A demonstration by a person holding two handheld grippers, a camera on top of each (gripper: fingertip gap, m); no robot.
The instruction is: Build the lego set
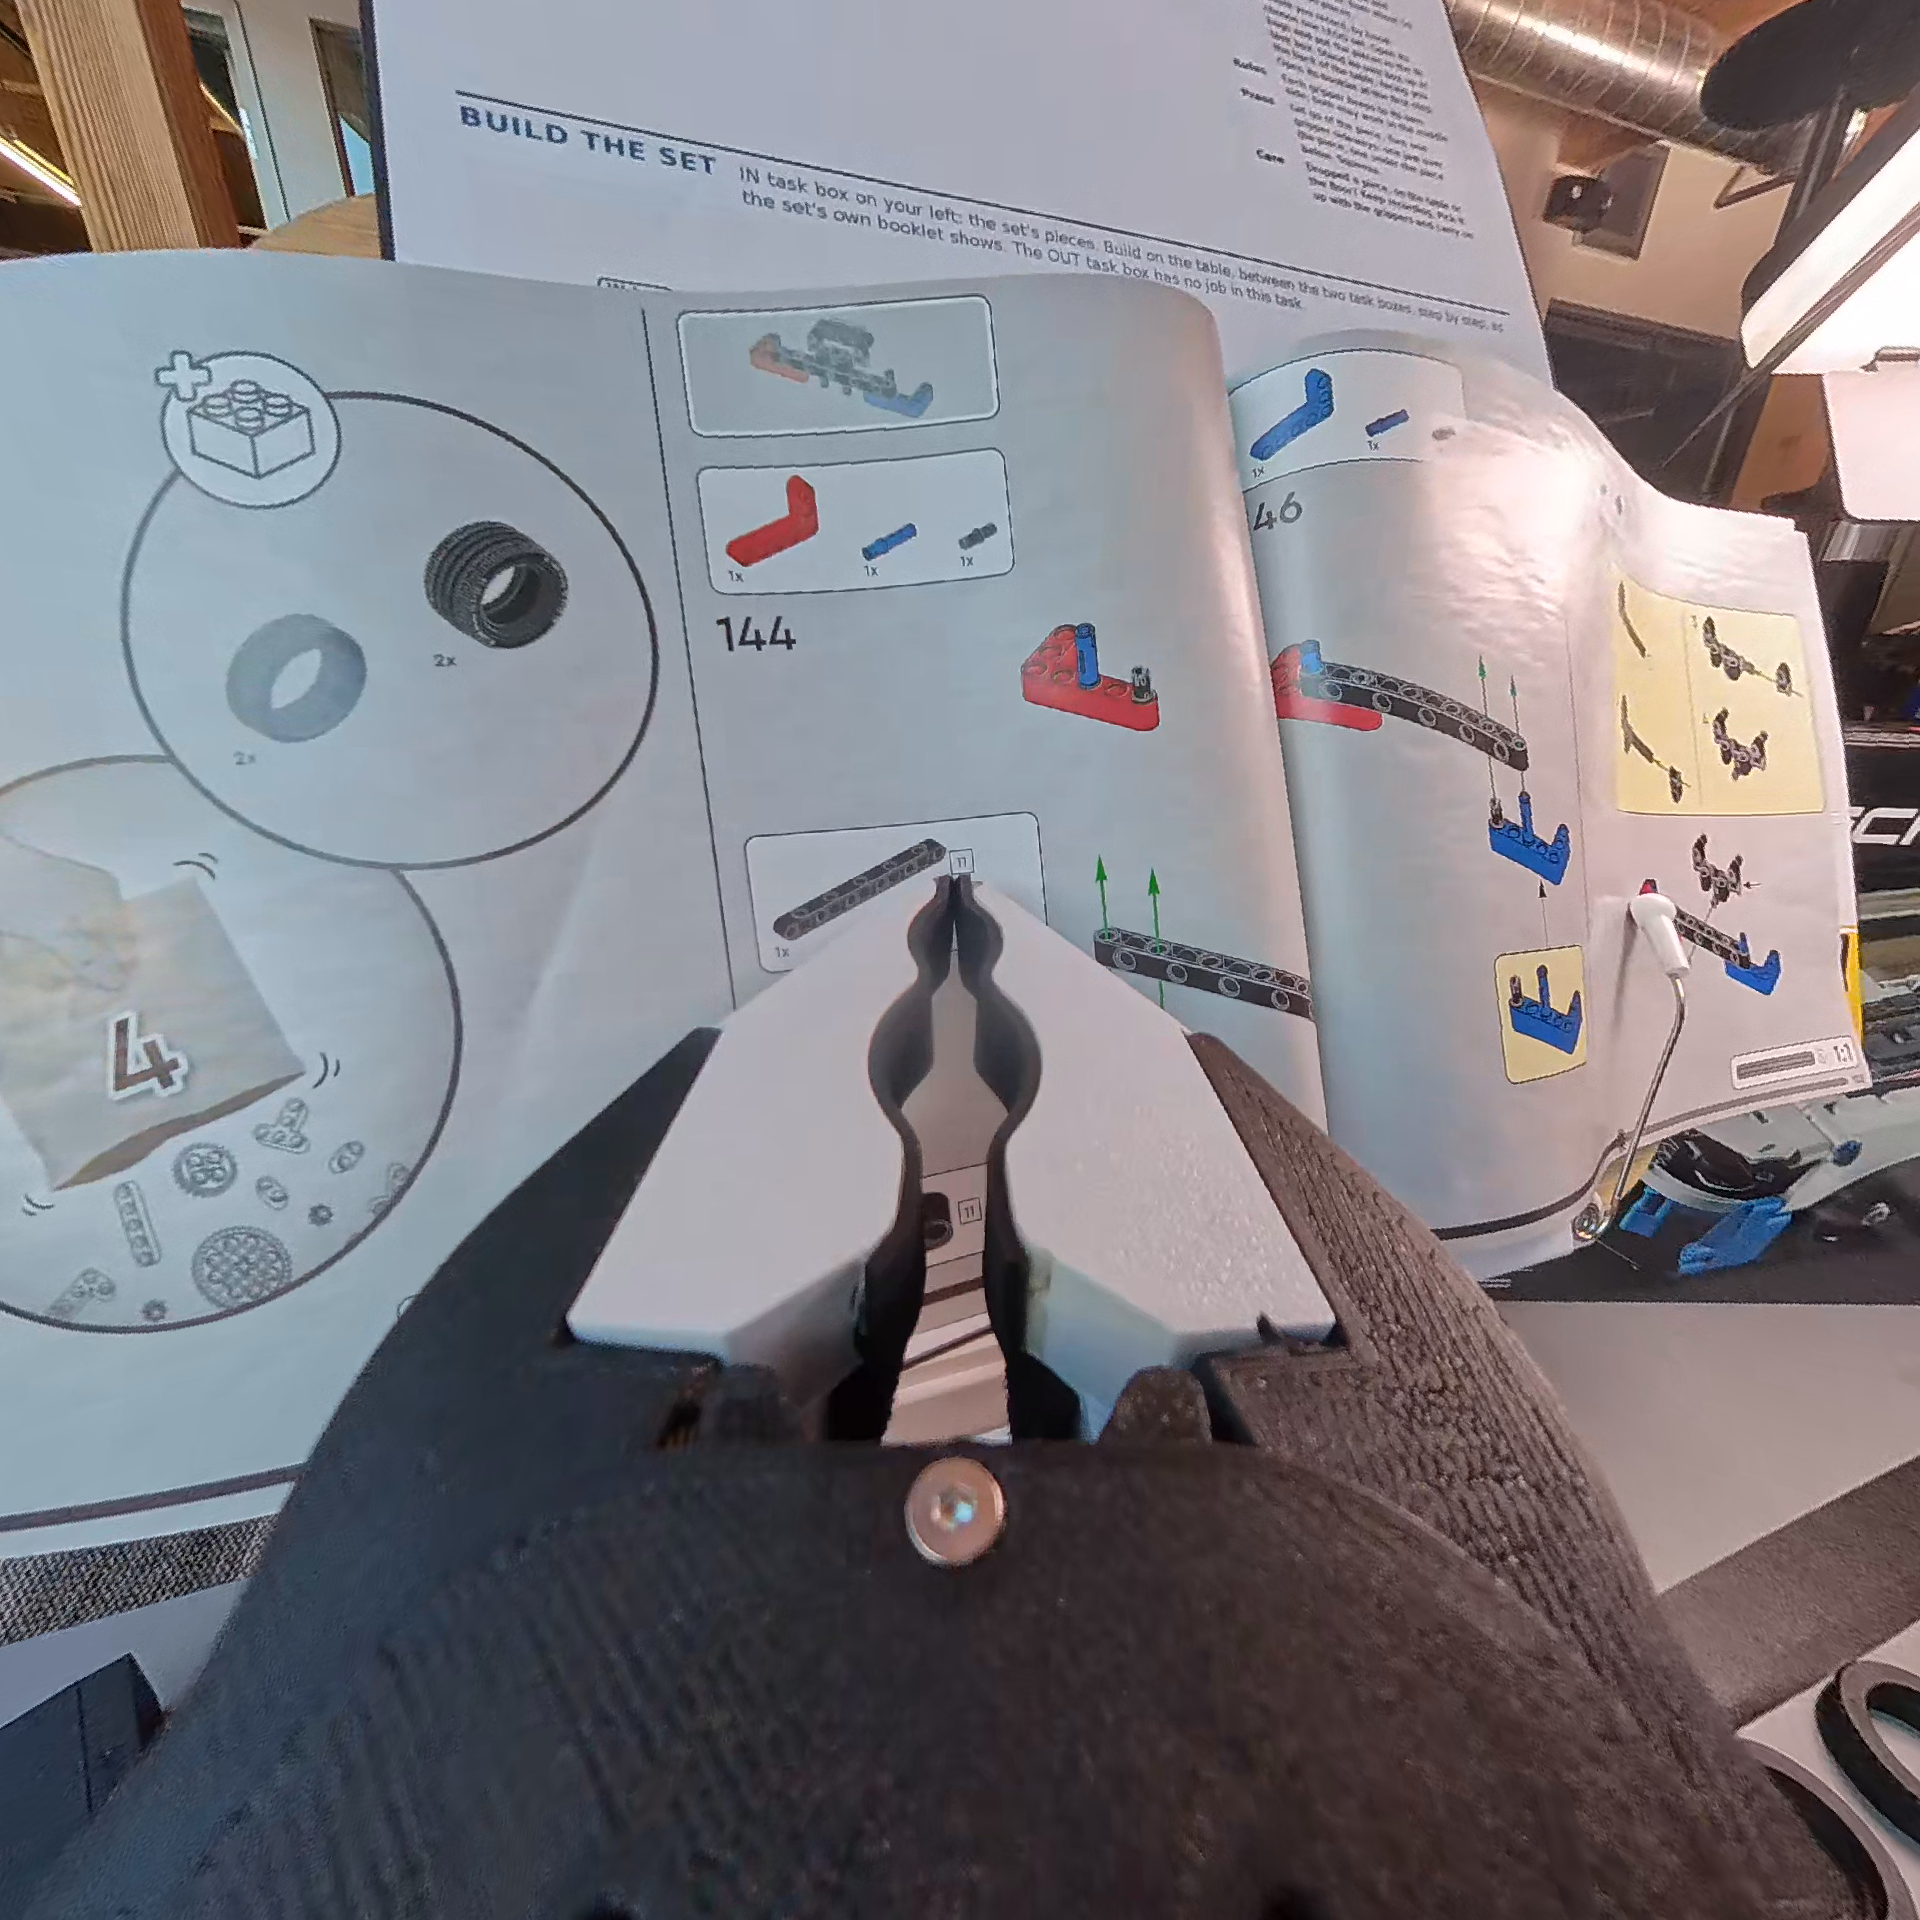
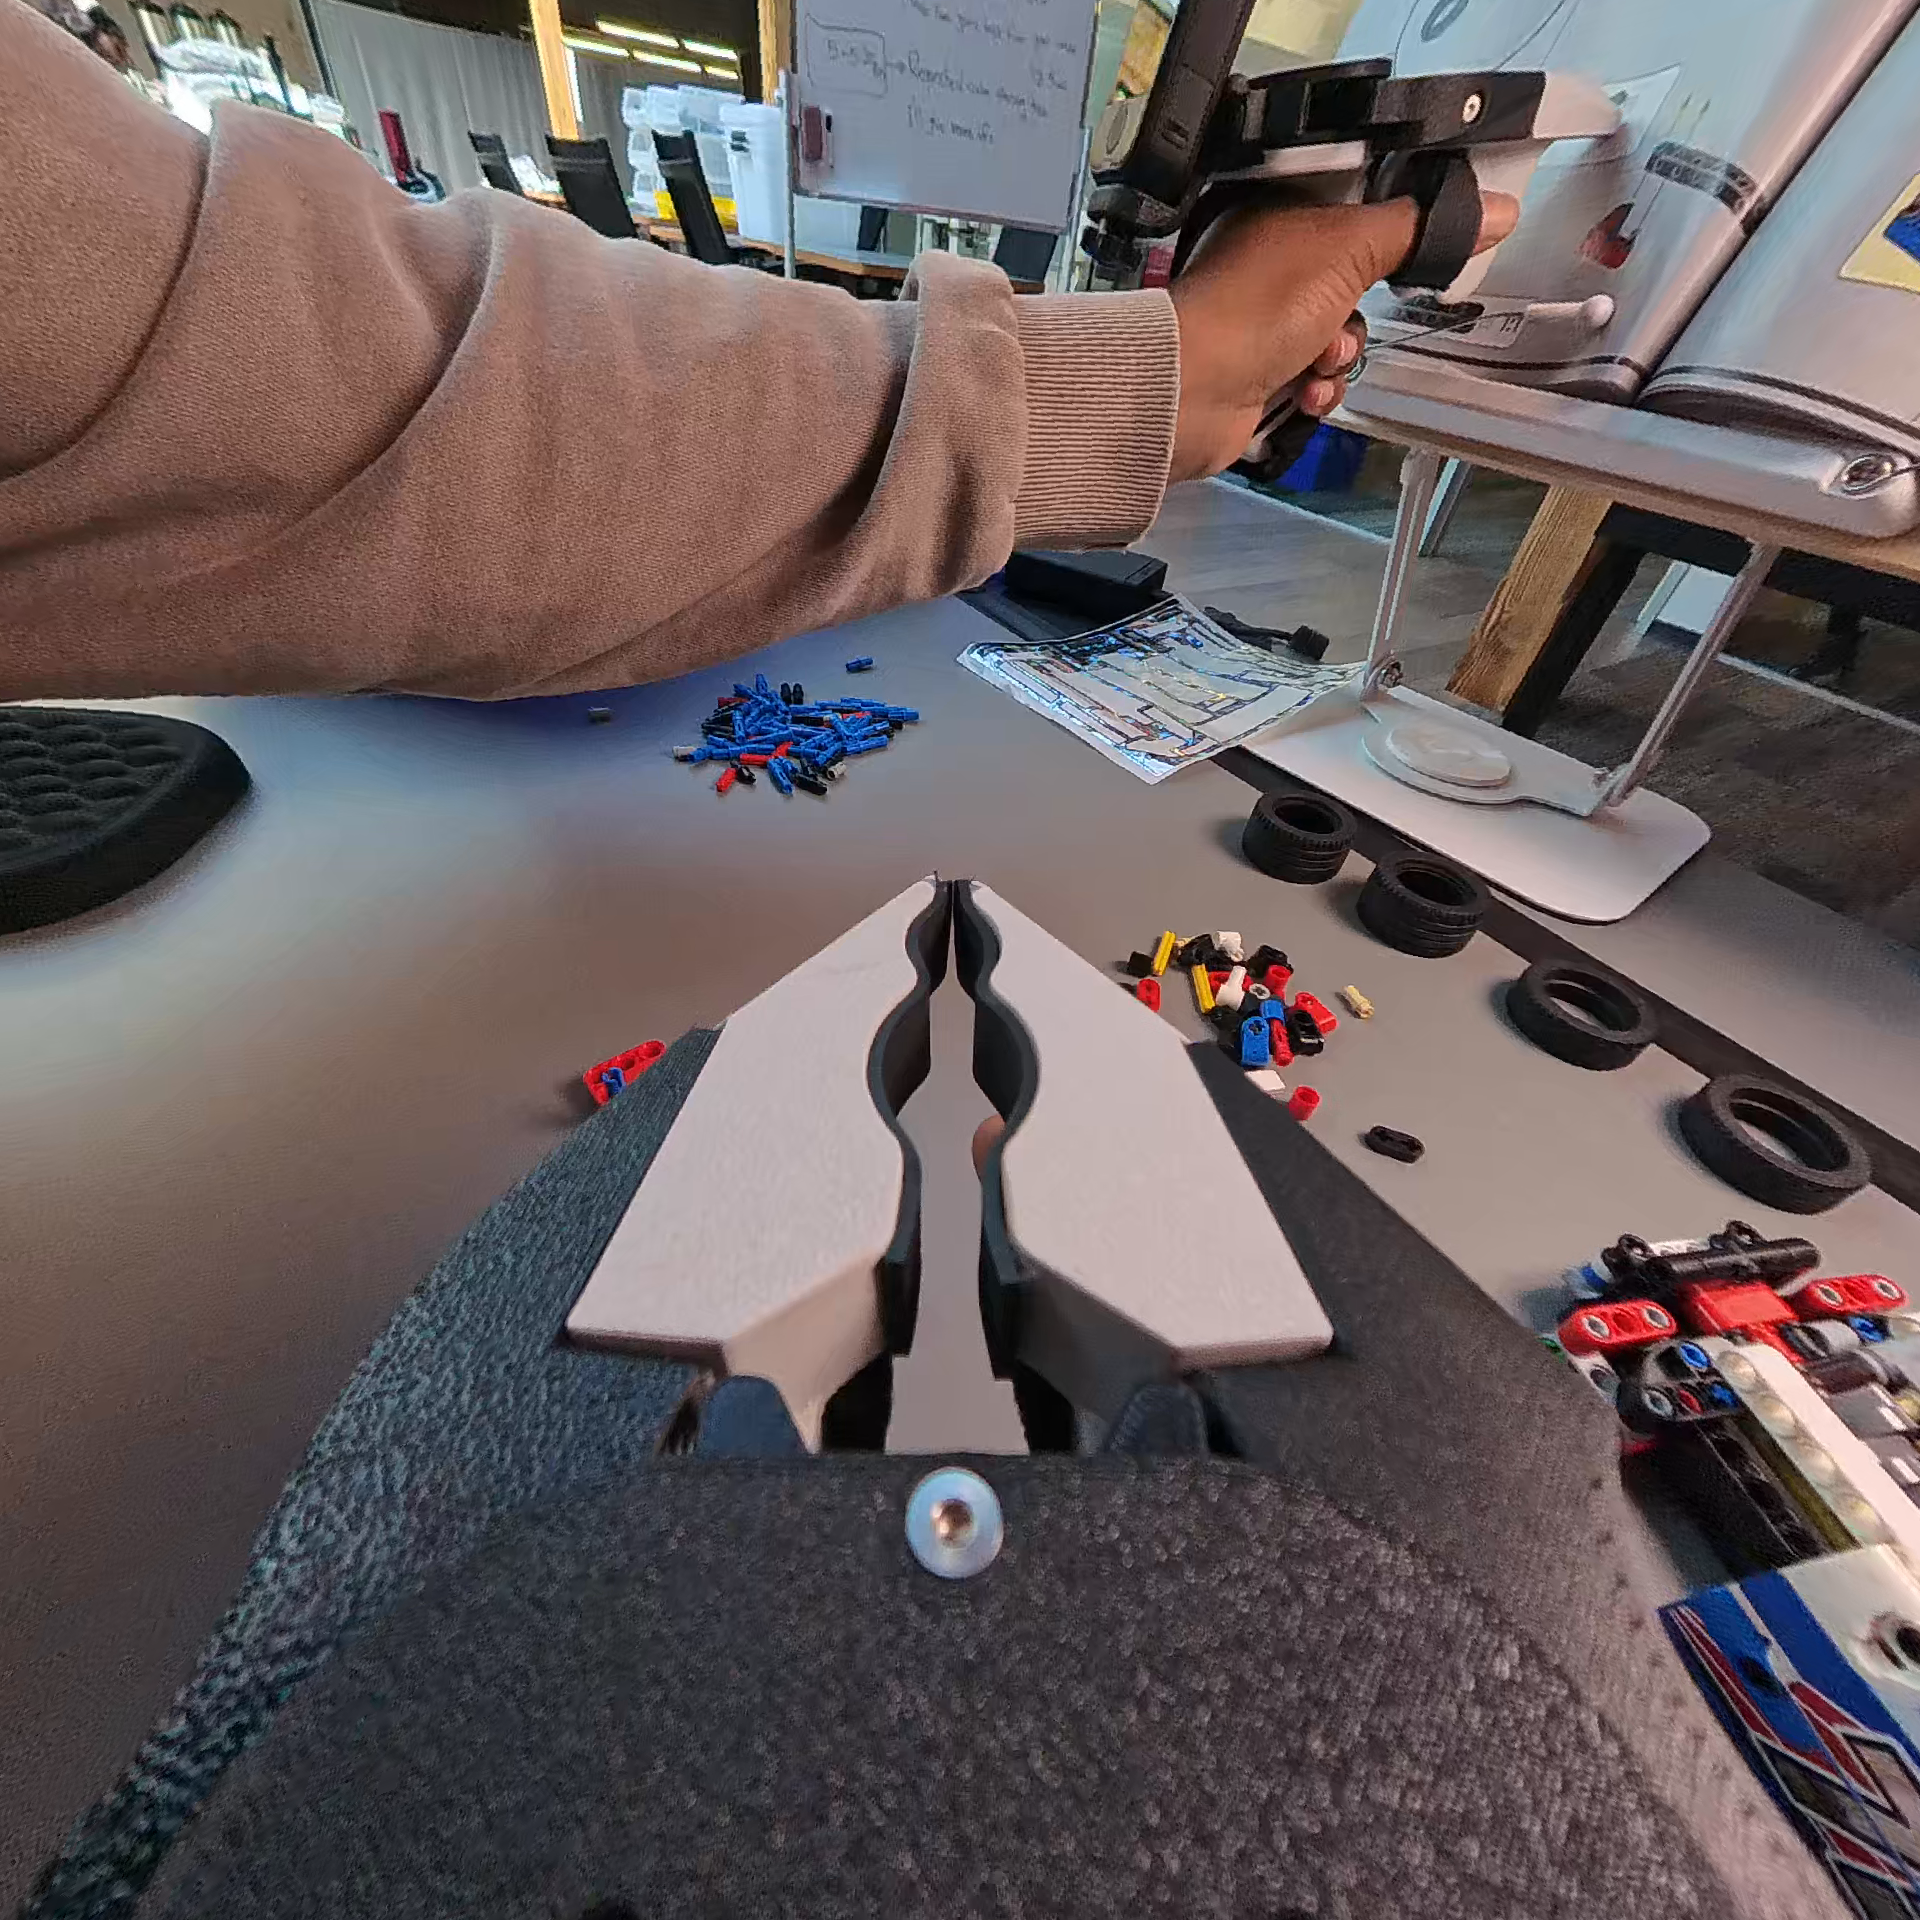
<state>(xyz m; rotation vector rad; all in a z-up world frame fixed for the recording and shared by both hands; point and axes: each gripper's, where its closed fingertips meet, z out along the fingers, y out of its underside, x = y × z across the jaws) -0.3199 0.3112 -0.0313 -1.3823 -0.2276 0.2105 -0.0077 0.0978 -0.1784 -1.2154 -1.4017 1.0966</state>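
Note:
My left gripper (image 1: 956, 883) is shut with nothing seen between its tips, which are right at the open instruction booklet (image 1: 883, 675) on its stand. In the right wrist view a hand holds that gripper's black body (image 2: 1351, 104) up at the booklet (image 2: 1662, 208). My right gripper (image 2: 954, 883) is shut and empty, low over the grey table (image 2: 416, 935). A pile of blue, black and red pins (image 2: 800, 732) lies beyond it. A small mixed pile of pieces (image 2: 1236, 997) lies to its right. A red piece (image 2: 623, 1070) lies at its left. The partly built car (image 2: 1745, 1382) sits at the right edge.
Several black tyres (image 2: 1418, 902) lie in a row along the table's right side. A sticker sheet (image 2: 1153, 681) lies beside the booklet stand's base (image 2: 1558, 831). A black round pad (image 2: 94, 810) sits at far left. A sleeved arm (image 2: 520, 416) crosses above the table. A printed sheet (image 1: 935, 125) stands behind the booklet. My right fingertips sit around 40 centimeters from my left ones. Measured from the fingertips, the partly built car (image 2: 1745, 1382) is 20 centimeters or so from the right gripper and 40 centimeters from the left.

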